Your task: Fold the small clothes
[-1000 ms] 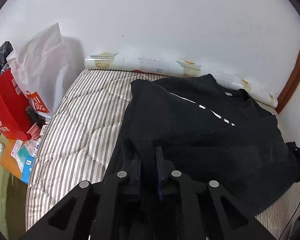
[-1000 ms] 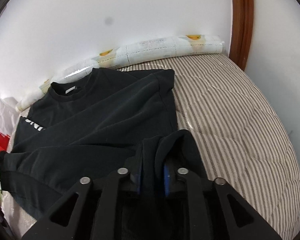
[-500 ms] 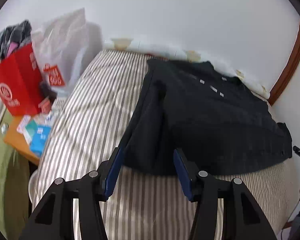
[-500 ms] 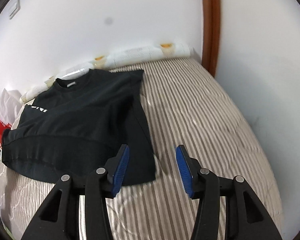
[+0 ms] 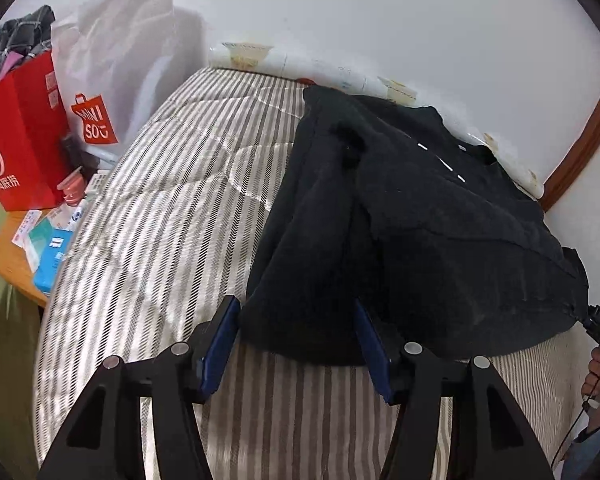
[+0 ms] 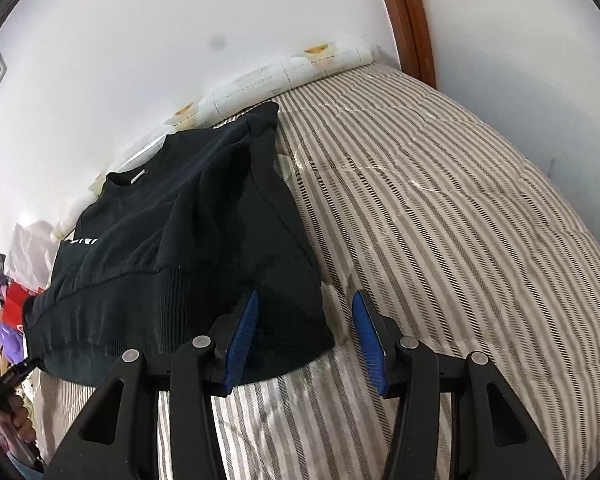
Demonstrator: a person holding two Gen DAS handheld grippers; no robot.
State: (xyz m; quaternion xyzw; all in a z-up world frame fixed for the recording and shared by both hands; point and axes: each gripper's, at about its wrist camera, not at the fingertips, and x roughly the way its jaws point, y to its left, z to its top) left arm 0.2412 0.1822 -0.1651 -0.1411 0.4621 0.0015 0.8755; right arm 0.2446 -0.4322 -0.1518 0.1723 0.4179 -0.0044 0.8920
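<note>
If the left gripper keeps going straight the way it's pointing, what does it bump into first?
Most likely the black sweatshirt. Its near hem lies right ahead of the left gripper, whose jaws are opening with no pad pressing on the cloth. Depth is hard to judge, so it might touch the striped bed cover just before the hem.

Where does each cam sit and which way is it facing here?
Left wrist: on the left gripper, angled down at the black sweatshirt hem corner on the striped mattress; fingers opening, a hand at right edge.
Right wrist: on the right gripper, angled down at the opposite hem corner; fingers apart, a hand at left edge.
Shared: sweatshirt, mattress, the white wall.
</note>
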